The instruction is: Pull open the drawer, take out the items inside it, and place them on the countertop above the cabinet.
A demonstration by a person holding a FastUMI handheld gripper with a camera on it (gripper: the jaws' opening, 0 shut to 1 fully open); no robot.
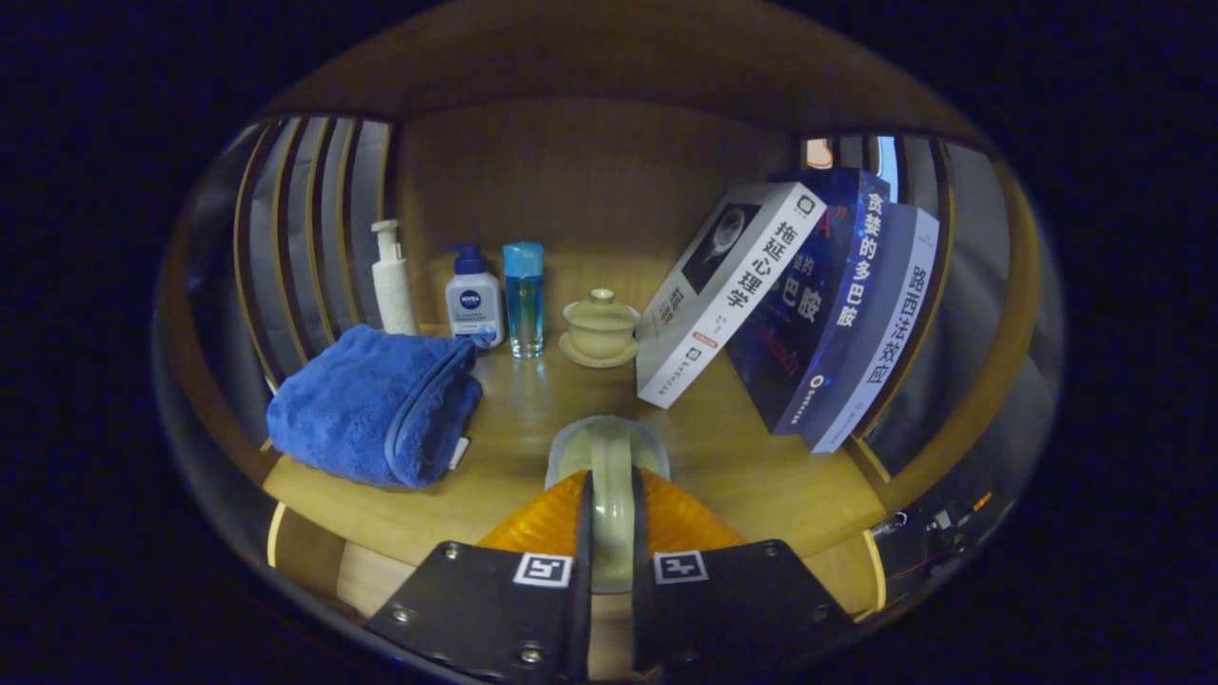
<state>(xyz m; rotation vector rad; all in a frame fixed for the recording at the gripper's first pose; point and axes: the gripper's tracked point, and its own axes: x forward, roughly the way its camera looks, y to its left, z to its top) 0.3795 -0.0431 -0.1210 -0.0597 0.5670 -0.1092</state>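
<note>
Pale green glazed ware, a thin-edged piece (609, 457) whose exact kind cannot be told edge-on, sits clamped between the two fingers of the gripper (611, 495). The fingers are drawn narrow, one pressing on each side of it. It hangs over the near part of the wooden countertop (761, 476), which suggests an item from the drawer is about to be set down there.

At 12 o'clock beyond the fingers, a lidded tea bowl (599, 328) of the same glaze stands on its saucer. The held piece probably belongs with it.

At 10 o'clock, a folded blue towel (376, 409) lies near the left slats (304, 219). Behind it, around 11 o'clock, three toiletries stand upright in a row:
- a white pump bottle (392, 285);
- a blue-capped pump bottle (473, 300) with a brand badge on its front;
- a clear blue bottle (523, 300).

They are kept back, so the front of the surface stays free for arrivals.

At 1 to 2 o'clock, three books lean leftward against the right side, each propping the next. They are a white-spined book (728, 285), a dark blue book (809, 314) and a grey-blue book (885, 333). Their spines carry large Chinese titles.

Square black-and-white tracking markers are fixed on the gripper body near each finger.
</note>
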